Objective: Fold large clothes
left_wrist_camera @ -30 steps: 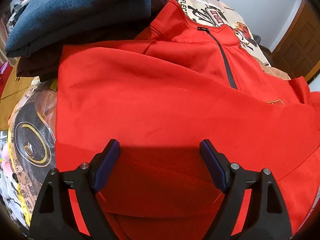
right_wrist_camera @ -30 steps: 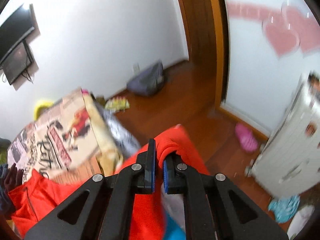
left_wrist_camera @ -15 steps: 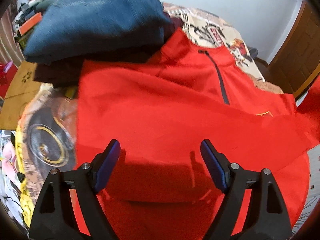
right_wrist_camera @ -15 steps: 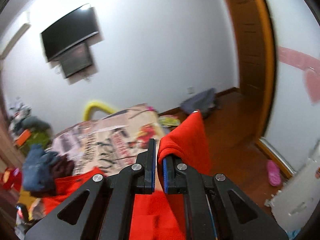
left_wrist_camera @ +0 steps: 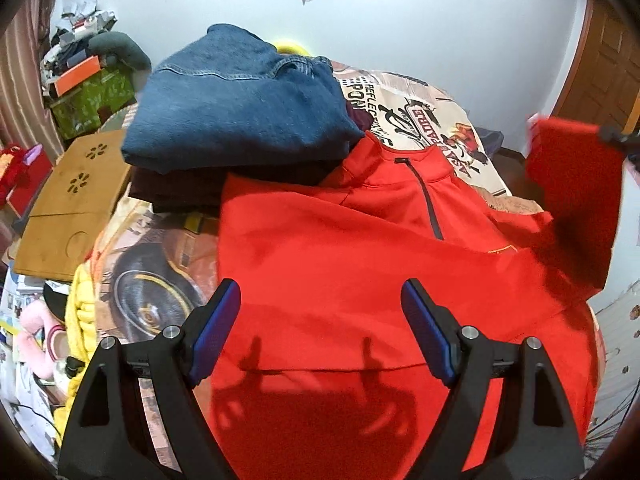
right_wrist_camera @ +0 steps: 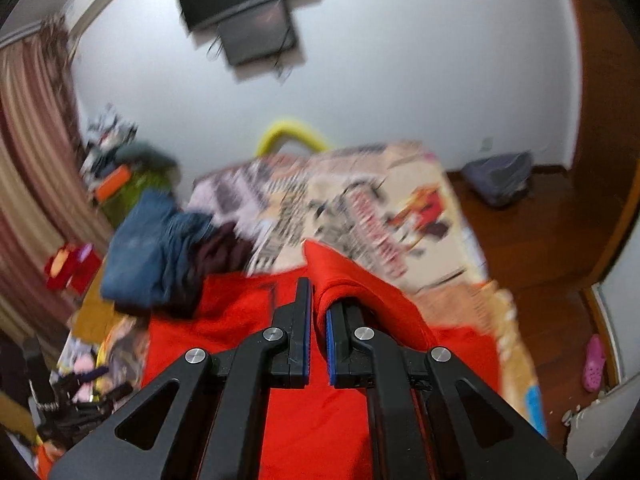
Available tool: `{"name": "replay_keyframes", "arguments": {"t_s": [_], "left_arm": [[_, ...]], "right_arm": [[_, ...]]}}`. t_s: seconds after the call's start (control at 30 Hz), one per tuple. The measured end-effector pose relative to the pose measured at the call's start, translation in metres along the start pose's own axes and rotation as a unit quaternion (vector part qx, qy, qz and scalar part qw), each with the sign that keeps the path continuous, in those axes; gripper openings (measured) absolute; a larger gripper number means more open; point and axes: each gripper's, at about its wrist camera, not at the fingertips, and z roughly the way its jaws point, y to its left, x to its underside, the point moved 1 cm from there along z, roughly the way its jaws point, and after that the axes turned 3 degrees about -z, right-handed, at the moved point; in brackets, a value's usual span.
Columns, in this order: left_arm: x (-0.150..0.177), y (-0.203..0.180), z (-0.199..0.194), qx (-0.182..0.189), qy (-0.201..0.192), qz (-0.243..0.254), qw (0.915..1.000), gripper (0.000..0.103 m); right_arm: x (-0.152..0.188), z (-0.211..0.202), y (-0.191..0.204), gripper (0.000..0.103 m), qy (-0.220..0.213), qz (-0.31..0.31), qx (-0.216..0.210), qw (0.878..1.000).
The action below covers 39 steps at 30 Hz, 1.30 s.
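A red zip-neck pullover (left_wrist_camera: 360, 264) lies spread on the bed, collar toward the far wall. One sleeve is folded across its chest. My left gripper (left_wrist_camera: 320, 328) hovers open above the lower body of the pullover, nothing between its blue pads. My right gripper (right_wrist_camera: 318, 328) is shut on the cuff of the other red sleeve (right_wrist_camera: 360, 292), which drapes over its right finger. In the left wrist view that lifted sleeve (left_wrist_camera: 576, 200) hangs in the air at the right, the right gripper's tip (left_wrist_camera: 616, 136) at its top corner.
A folded stack with blue jeans (left_wrist_camera: 240, 100) on dark clothes sits at the pullover's far left. The printed bedsheet (left_wrist_camera: 420, 112) shows beyond the collar. A wooden board (left_wrist_camera: 72, 208) and clutter lie left of the bed. A wooden floor (right_wrist_camera: 540, 248) lies to the right.
My left gripper rose and drew back, still open, so more of the bed shows. My right gripper swung the held sleeve from beside the bed round over the pullover.
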Motion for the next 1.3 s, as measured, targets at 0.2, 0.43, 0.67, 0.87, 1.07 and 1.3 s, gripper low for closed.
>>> {"name": "replay_keyframes", "arguments": {"t_s": [0.2,0.43,0.67,0.87,1.07,1.3], "left_arm": [[0.012,0.007,-0.002,0.000,0.012,0.008,0.9999,0.082],[0.024,0.011,0.001,-0.006,0.025,0.003,0.9997,0.082],[0.027,-0.001,0.007,-0.006,0.037,0.015,0.9992,0.082],[0.020,-0.026,0.008,-0.003,0.035,0.044,0.9984,0.082],[0.005,-0.071,0.014,0.012,0.031,0.085,0.9958,0.082],[0.000,-0.140,0.041,0.036,0.050,0.149,0.9870,0.082]], "right_arm": [[0.050,0.062,0.042,0.005,0.106,-0.049,-0.029,0.993],[0.110,0.092,0.069,0.006,0.199,-0.098,-0.038,0.974],[0.131,0.095,0.070,0.011,0.265,-0.117,-0.057,0.955],[0.134,0.073,0.062,0.035,0.284,-0.099,-0.102,0.948],[0.117,0.027,0.041,0.035,0.210,-0.128,-0.063,0.967],[0.097,-0.013,-0.005,0.037,0.126,-0.121,0.014,0.984]]}}
